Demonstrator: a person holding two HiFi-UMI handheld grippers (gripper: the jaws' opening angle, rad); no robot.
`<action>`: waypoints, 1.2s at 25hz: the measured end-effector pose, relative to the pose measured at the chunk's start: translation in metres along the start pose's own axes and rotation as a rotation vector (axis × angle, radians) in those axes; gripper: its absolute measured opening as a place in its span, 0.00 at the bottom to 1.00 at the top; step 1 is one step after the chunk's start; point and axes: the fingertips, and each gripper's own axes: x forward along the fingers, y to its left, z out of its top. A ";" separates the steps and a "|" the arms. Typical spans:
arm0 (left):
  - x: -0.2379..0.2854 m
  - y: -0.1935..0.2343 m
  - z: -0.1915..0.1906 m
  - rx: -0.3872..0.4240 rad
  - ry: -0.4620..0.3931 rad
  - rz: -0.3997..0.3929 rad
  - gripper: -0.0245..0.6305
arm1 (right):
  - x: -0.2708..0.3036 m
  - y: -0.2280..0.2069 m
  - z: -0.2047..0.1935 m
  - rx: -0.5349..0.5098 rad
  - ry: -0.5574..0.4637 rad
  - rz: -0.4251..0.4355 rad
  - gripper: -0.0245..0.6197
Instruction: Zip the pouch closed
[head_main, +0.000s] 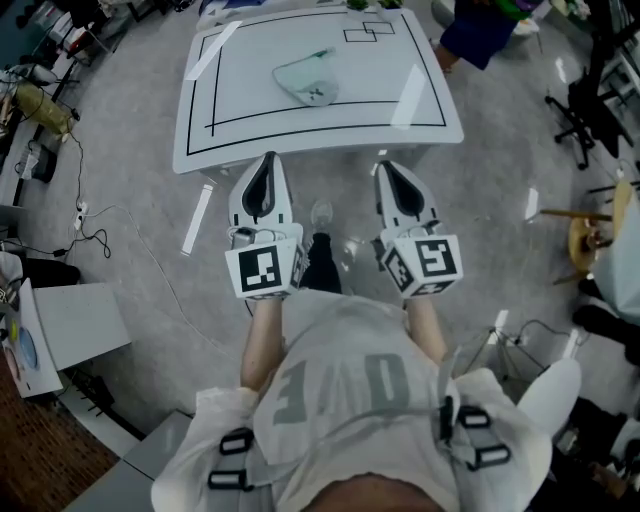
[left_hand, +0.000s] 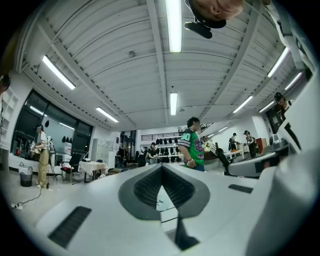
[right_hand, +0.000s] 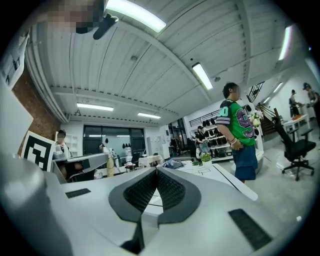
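— What are the grippers doing?

— Both are short of the white counter (head_main: 200, 120), pointing level at its near edge. The left gripper (head_main: 268, 158) is clenched, its ribbed pads meeting at the tip with nothing between them. The right gripper (head_main: 385, 166) is clenched and empty too. Neither touches anything.

— And the pouch?

— The pouch (head_main: 305, 80) lies flat on the counter, well ahead of both grippers. It sits between their two lines, a little nearer the left one's. It is pale green, and I cannot tell how far its zip is drawn.

— Do the gripper views add anything?

— The pouch shows only in the head view. The left gripper view shows a sliver of the counter's black lines under the closed tips (left_hand: 161, 167). A person in a green jersey (left_hand: 192, 145) stands beyond the counter's far side. The right gripper view has that person off to the right of its tips (right_hand: 156, 170), with a black office chair (right_hand: 295, 150) further right again.

— How are the arms held?

— Both forearms (head_main: 262, 340) reach straight forward from the body, side by side. Each gripper's marker cube (head_main: 265, 270) sits at its rear end, nearest the person
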 end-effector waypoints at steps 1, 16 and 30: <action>0.008 0.000 -0.003 -0.007 0.001 -0.004 0.05 | 0.007 -0.005 -0.001 0.001 0.002 -0.007 0.05; 0.174 0.089 -0.031 -0.046 0.046 0.005 0.05 | 0.181 -0.059 0.022 -0.047 0.024 -0.082 0.05; 0.284 0.167 -0.055 -0.121 0.043 -0.012 0.05 | 0.307 -0.079 0.029 -0.024 0.056 -0.144 0.05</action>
